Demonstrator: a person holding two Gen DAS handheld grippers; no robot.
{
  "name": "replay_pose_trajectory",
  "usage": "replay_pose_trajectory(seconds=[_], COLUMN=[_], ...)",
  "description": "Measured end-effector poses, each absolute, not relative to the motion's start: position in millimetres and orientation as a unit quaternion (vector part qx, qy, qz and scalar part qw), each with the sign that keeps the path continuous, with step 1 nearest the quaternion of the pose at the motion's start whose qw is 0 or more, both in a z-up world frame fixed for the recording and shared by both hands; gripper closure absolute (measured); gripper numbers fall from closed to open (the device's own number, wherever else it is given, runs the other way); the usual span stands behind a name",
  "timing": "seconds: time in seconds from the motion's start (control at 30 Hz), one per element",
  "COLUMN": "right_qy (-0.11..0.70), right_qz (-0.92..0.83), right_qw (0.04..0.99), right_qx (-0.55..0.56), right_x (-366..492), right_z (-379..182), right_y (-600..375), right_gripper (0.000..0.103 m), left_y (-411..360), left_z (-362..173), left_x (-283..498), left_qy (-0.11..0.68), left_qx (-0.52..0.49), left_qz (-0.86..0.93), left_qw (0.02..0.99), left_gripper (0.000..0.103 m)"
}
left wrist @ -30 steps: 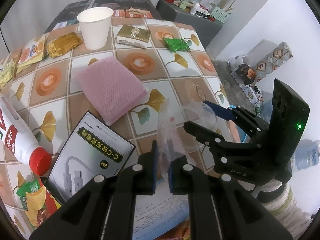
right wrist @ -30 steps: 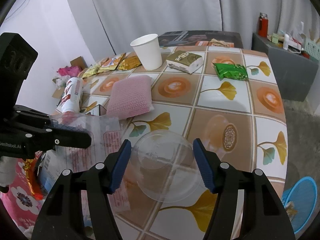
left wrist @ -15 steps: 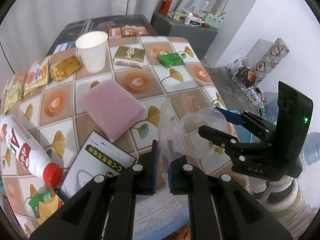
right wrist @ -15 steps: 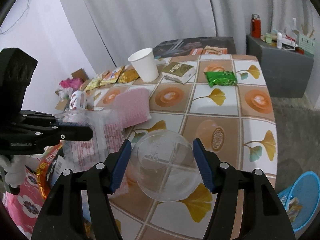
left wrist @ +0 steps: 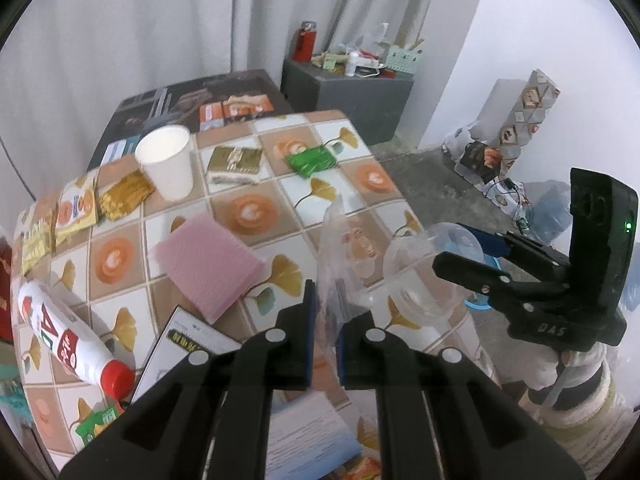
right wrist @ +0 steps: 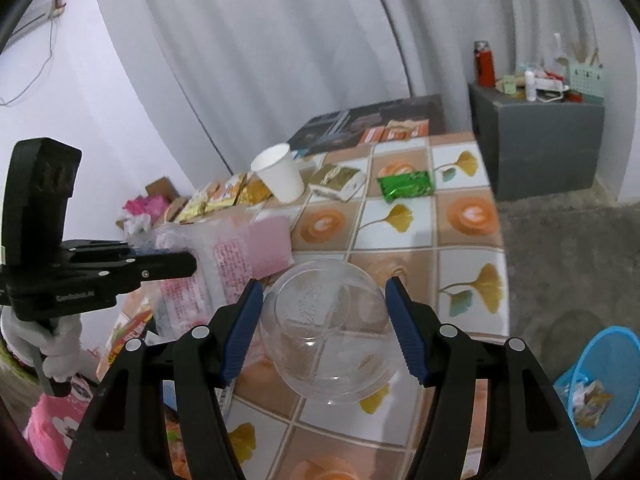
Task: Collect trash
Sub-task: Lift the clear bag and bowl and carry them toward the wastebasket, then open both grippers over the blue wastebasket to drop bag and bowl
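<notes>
Change: both tools have risen from the counter [left wrist: 360,152] since a second ago, and the clear plastic container now hangs above the tiled surface instead of resting on it.
Left tool [left wrist: 323,332]: blue pads closed on a clear plastic bag [left wrist: 340,248] printed with red text, which stands up between them.
Right tool [right wrist: 325,330]: fingers [right wrist: 402,328] spread wide yet clamped on both sides of the clear plastic container [right wrist: 330,330], tilted with its base toward the camera.
Position: bag and container sit just beside each other over the counter's near edge; in the left wrist view the container [left wrist: 424,276] is right of the bag.
Counter items: white paper cup [left wrist: 166,166], green packet [left wrist: 312,160], gold-wrapped box [left wrist: 236,162], pink sponge pad [left wrist: 208,266], red-capped bottle [left wrist: 68,340] lying on its side.
Floor: blue bin [right wrist: 600,384] holding wrappers, right of the counter.
</notes>
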State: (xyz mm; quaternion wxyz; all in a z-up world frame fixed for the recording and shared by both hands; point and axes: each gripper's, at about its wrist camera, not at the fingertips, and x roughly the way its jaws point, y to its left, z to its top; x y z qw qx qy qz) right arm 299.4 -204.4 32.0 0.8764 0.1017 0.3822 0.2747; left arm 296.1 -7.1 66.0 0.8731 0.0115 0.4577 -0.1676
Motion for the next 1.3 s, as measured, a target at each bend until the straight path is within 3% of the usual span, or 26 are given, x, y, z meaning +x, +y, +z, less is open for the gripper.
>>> replay_pose_trajectory(seconds=[0.5, 0.8, 1.03, 1.3], right_qy=[0.347, 0.339, 0.353, 0.401], right_qz=[0.212, 0.118, 0.012, -0.085], right_qw=[0.900, 0.914, 0.909, 0.853], right_qx=[0.157, 0.189, 0.221, 0.325], right_x=[269, 250, 242, 264], right_z=[52, 45, 13, -73], right_y=[-300, -384, -462, -540], right_gripper=[0.044, 0.044, 0.044, 0.044], left_y=[-94, -187, -287, -395], left_z=[96, 98, 52, -36], left_x=[293, 308, 339, 383], left_qy=[0.414, 0.407, 0.454, 0.532], left_qx=[0.046, 0.061, 0.075, 0.087], left_qz=[-0.230, -0.300, -0.351, -0.356], left_qw=[0.879, 0.860, 0.816, 0.763], left_gripper=[0.095, 0.095, 0.095, 0.095])
